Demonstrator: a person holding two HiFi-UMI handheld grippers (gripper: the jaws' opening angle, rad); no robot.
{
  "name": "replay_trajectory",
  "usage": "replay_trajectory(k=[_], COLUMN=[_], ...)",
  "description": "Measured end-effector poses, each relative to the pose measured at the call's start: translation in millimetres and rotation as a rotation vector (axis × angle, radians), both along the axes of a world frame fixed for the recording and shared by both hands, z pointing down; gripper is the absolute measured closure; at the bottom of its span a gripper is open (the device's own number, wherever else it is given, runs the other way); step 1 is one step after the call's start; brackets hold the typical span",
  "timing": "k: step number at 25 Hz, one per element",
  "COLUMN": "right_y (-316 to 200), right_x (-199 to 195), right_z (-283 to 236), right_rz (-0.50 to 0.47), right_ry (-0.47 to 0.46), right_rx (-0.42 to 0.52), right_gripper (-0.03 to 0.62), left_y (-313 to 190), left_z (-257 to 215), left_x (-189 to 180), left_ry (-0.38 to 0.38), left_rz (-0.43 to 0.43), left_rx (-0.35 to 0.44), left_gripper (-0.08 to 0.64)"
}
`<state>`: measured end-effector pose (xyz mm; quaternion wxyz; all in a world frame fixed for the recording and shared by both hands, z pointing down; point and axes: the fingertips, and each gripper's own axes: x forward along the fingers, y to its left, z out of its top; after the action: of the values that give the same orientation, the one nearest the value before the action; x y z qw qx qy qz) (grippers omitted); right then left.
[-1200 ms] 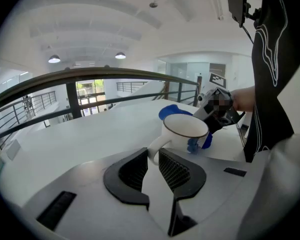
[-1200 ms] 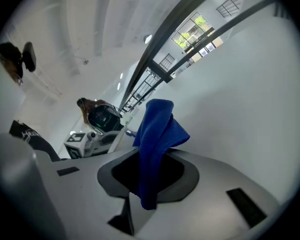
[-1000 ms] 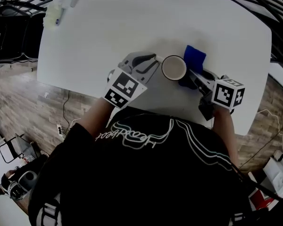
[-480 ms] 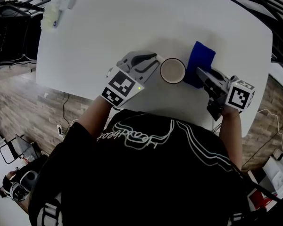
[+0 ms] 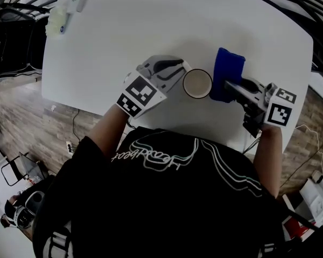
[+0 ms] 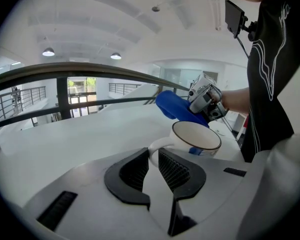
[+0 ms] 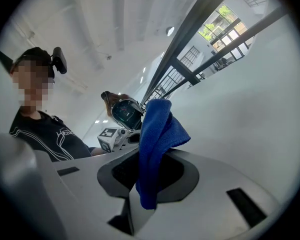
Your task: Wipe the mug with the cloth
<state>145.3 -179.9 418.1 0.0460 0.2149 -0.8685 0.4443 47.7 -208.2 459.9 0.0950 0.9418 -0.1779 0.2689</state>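
Observation:
A white mug [image 5: 197,83] with a dark rim stands upright on the white table [image 5: 151,26]. My left gripper [image 5: 177,73] is at the mug's left side, shut on its handle; in the left gripper view the handle [image 6: 153,150] sits between the ribbed pads of the left gripper [image 6: 153,165]. A blue cloth [image 5: 227,73] hangs folded just right of the mug, and my right gripper [image 5: 229,86] is shut on it. In the right gripper view the cloth [image 7: 155,139] fills the gap of the right gripper [image 7: 151,171]. I cannot tell whether cloth and mug touch.
A pale yellow object [image 5: 58,20] and a small bottle [image 5: 79,0] lie at the table's far left corner. The table's near edge runs just below both grippers, with wood flooring [image 5: 21,117] beyond it. A black railing [image 6: 90,71] crosses behind.
My right gripper has swung to the right with the cloth, from close behind the mug to its right side. The left gripper and the mug shifted only slightly.

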Motion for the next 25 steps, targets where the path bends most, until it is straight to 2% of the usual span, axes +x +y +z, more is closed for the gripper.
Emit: replay_trajectory(k=[5, 14, 25], right_y=[-4.1, -18.7, -37.6], right_x=[-9.9, -23.8, -43.1], right_z=[7.2, 14.0, 52.8], right_rz=[-0.069, -0.215, -0.294], right_ry=[0.049, 0.214, 0.399], right_rx=[0.008, 0.067, 0.017], right_gripper=[0.528, 0.528, 0.528], left_y=[-3.8, -5.0, -6.8], left_z=[-0.7, -0.3, 1.8], left_x=[4.5, 5.8, 7.3], left_ry=[0.007, -0.001, 0.007], left_rz=[0.021, 0.051, 0.043], left_rx=[-0.003, -0.013, -0.026], left_gripper=[0.492, 0.492, 0.493])
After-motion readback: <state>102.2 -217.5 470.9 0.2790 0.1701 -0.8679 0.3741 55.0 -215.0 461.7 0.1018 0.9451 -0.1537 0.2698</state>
